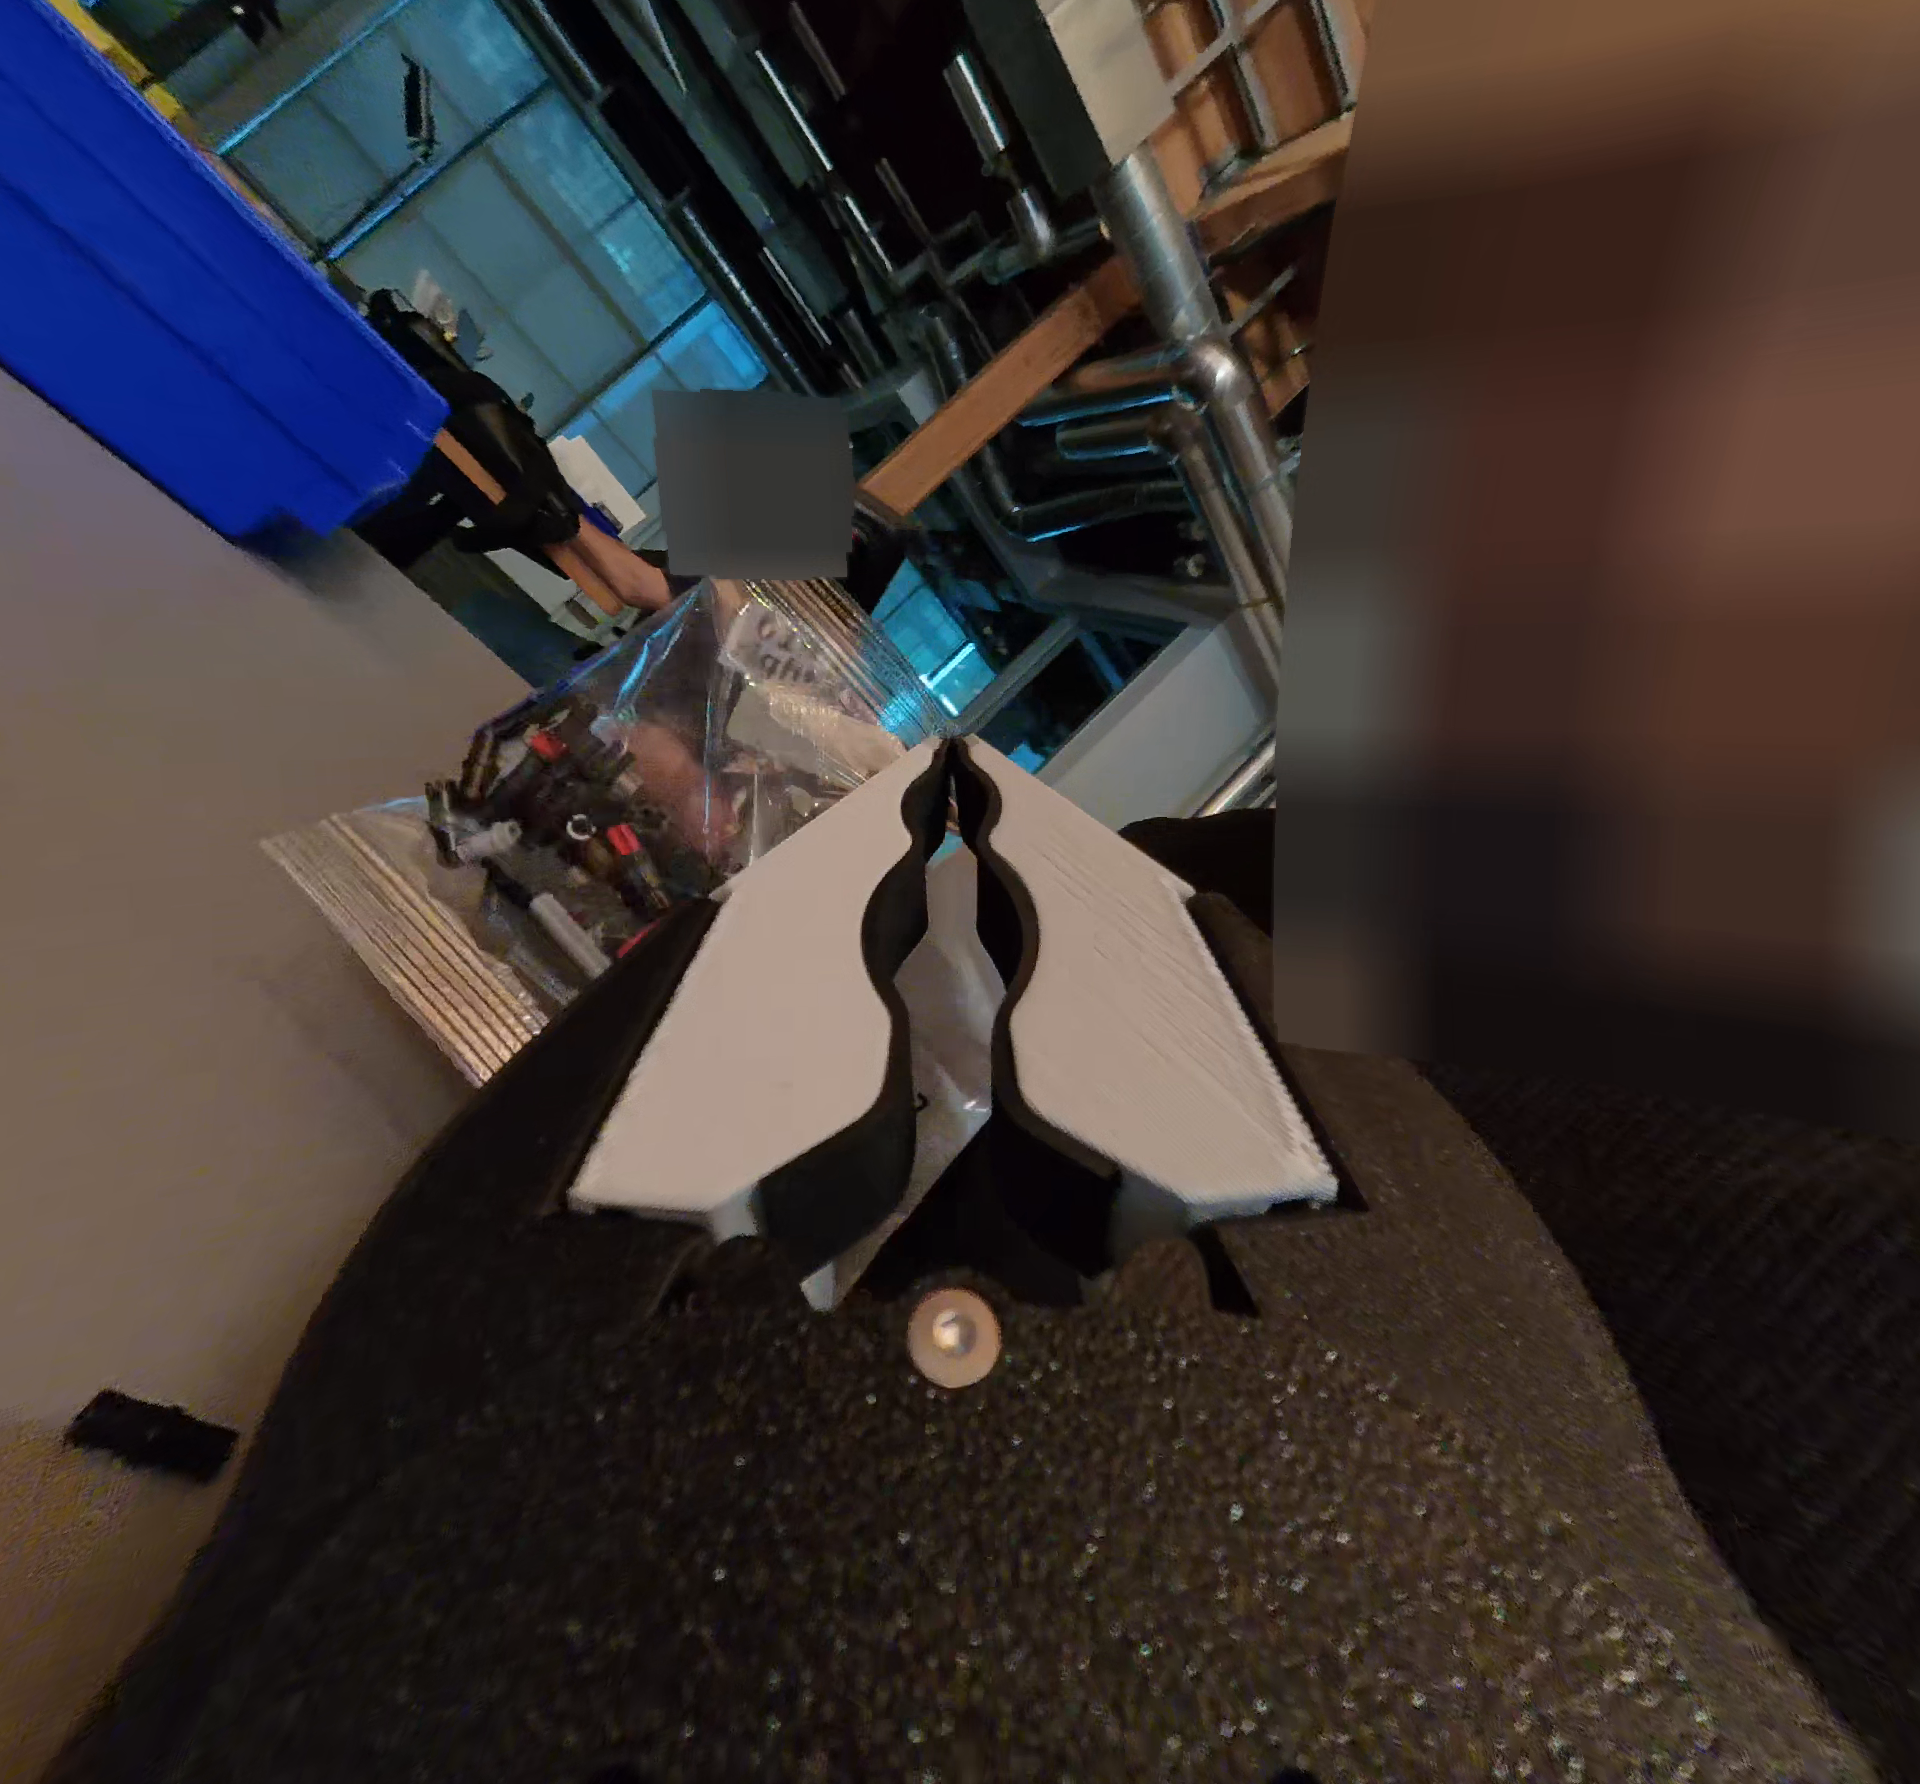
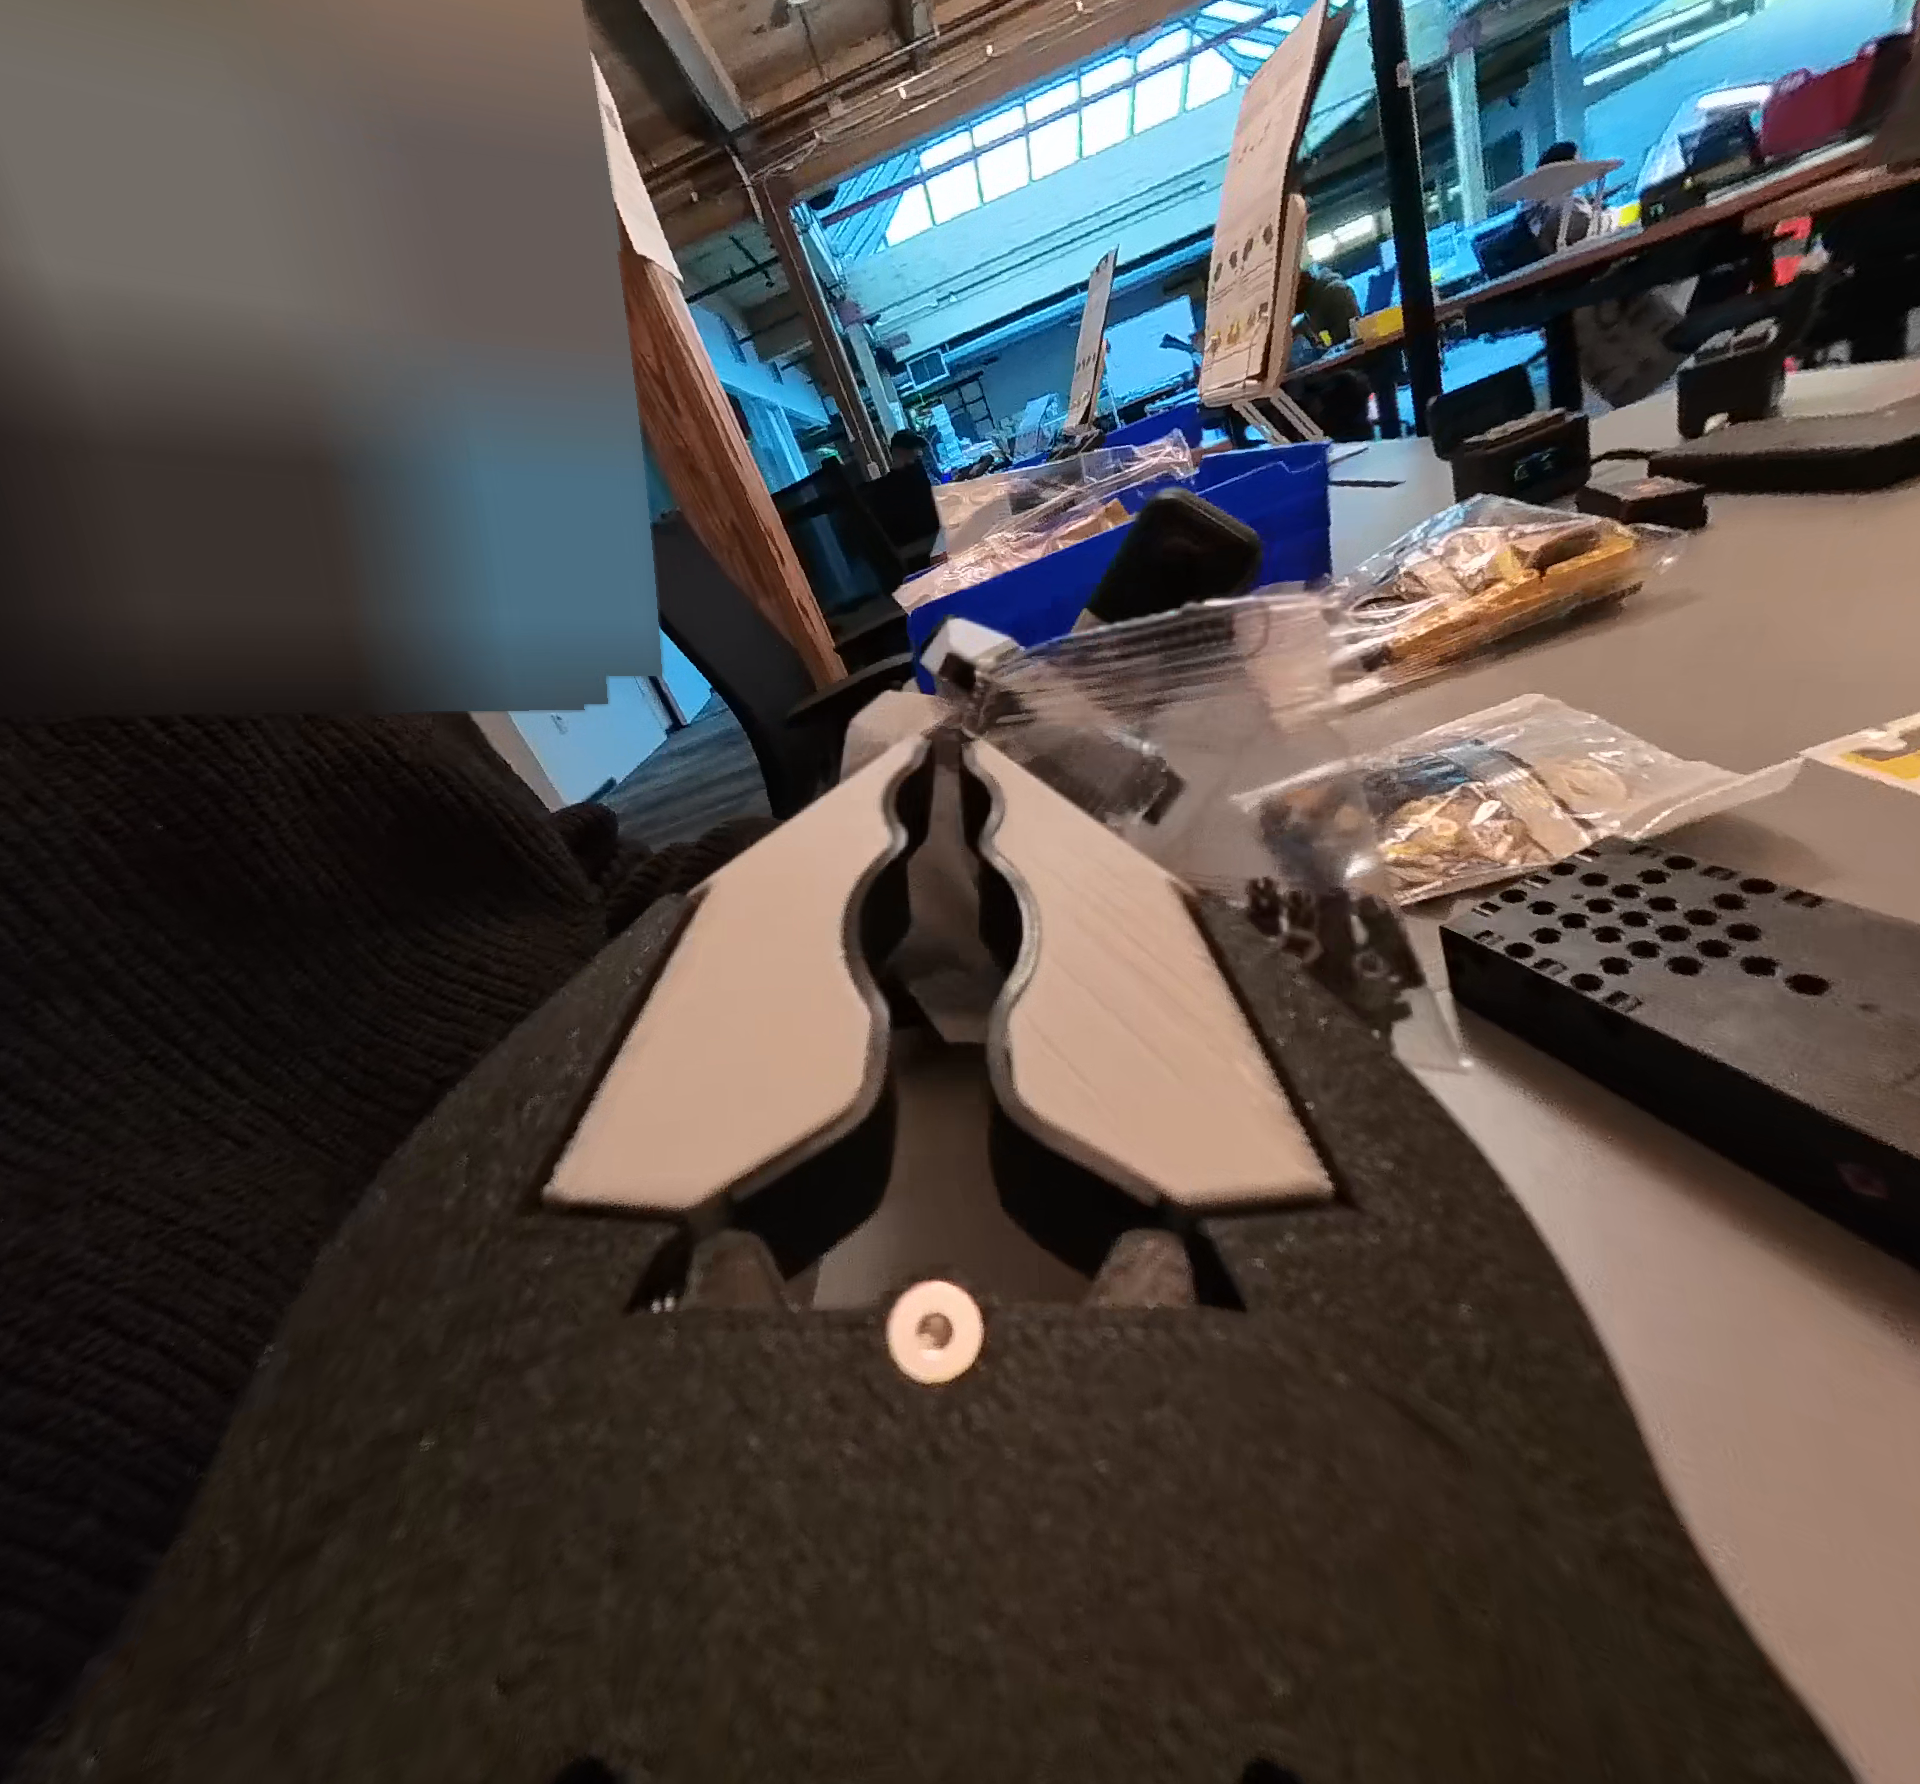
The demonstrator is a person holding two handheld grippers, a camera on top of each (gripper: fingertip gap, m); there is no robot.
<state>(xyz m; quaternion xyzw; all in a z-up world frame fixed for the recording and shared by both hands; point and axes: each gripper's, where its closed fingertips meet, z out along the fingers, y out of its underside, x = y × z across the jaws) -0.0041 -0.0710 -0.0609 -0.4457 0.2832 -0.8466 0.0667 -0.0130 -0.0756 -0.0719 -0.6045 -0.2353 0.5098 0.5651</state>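
In the left wrist view the left gripper (image 1: 951,747) has its white fingers pressed together at the tips, pinching the top edge of a clear zip bag (image 1: 665,789). The bag hangs down and away from the tips toward the grey table (image 1: 208,799), with its lower end lying on that surface; inside it are small dark parts with red and white pieces. Farther from the bag, at the table's far edge, stands a blue bin (image 1: 177,280), and a small black block (image 1: 151,1433) lies on the table on the near side of the bag, well apart from it. In the right wrist view the right gripper (image 2: 943,742) is likewise closed at the tips on the clear zip bag (image 2: 1101,695), and just beyond those tips the white fingertip of the other gripper (image 2: 961,648) pinches the same bag edge. Beside the bag, toward the table's middle, lies a second clear bag (image 2: 1455,799) holding gold-coloured parts, touching a black perforated block (image 2: 1714,986) nearer the camera. Beyond the held bag lie a third bag (image 2: 1496,571) with gold contents and a blue bin (image 2: 1091,550) holding more bags.
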